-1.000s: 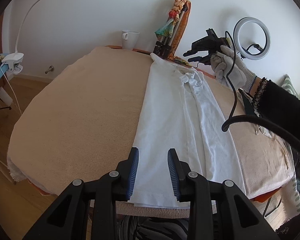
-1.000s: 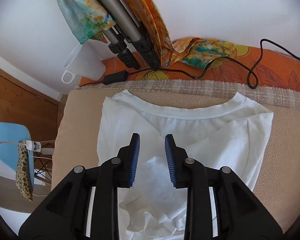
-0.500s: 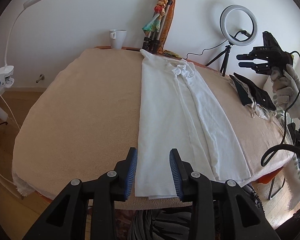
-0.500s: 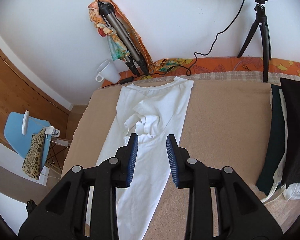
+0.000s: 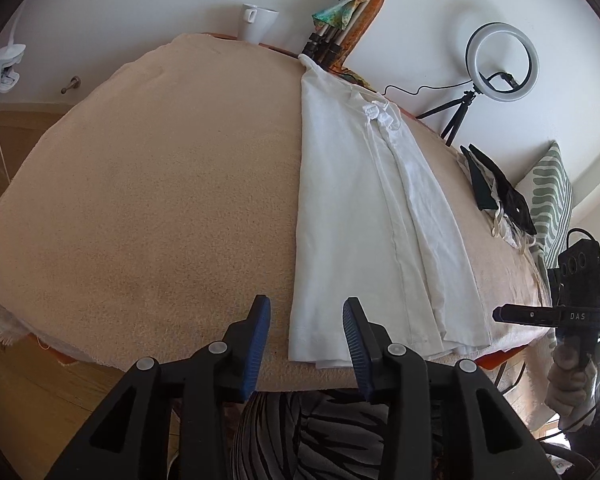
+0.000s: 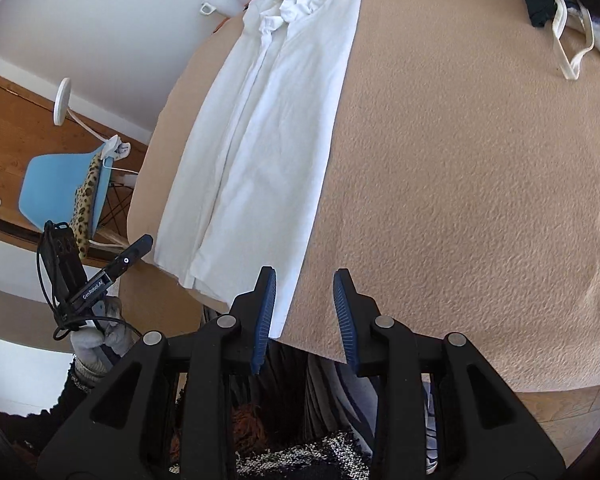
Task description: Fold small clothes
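White t-shirt (image 5: 360,216) lies folded lengthwise on the beige-covered surface (image 5: 160,200); left gripper (image 5: 305,332) and right gripper (image 6: 305,308) hover at its hem, fingers spread, empty.

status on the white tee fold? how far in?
Done: the white T-shirt lies on the beige blanket as a long strip, sides and sleeves folded inward. In hand: nothing; left gripper and right gripper are open at its hem corners. Left: the lengthwise folds, then the dark clothes pile.
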A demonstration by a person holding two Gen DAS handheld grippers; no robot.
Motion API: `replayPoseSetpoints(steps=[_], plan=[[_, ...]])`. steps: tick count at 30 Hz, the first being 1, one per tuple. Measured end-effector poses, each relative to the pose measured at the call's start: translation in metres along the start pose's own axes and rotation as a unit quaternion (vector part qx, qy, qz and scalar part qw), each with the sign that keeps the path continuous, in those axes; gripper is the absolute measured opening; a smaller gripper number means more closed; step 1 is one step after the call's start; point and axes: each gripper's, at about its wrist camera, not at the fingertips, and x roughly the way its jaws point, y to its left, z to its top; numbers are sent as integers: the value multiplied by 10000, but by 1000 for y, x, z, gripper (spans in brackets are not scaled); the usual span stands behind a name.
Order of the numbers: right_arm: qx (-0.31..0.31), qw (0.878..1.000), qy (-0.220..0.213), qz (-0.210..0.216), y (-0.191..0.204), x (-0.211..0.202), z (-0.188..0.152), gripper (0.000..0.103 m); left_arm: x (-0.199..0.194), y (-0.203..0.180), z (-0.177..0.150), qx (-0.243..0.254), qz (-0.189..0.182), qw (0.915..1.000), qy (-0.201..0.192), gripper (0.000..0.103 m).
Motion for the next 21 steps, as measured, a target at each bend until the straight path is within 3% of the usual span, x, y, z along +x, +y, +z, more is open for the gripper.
replayPoseSetpoints(steps=[5,8,11,14,15,17,21], plan=[[107,9990,291,308,3,26,-15,32,6,6,0,-215,-174,9995,131,40],[-20,9991,323,266,7,30,-20,32,8,10,-1,-380,-314,9986,172,37],[-15,9990,336,301,11,31,-19,32,11,10,-1,-429,-426,9979,232,25],[-185,9990,333,252,16,29,-19,32,13,4,-2,-314,-548,9976,267,6],[-243,9989,323,217,19,29,-19,30,14,2,-2,-250,-520,9980,268,4],[-255,9990,328,179,18,30,-18,11,12,-3,-2,-116,-413,9989,192,1],[4,9991,294,300,7,24,-16,6,-2,-6,0,-176,-457,9988,-39,0]])
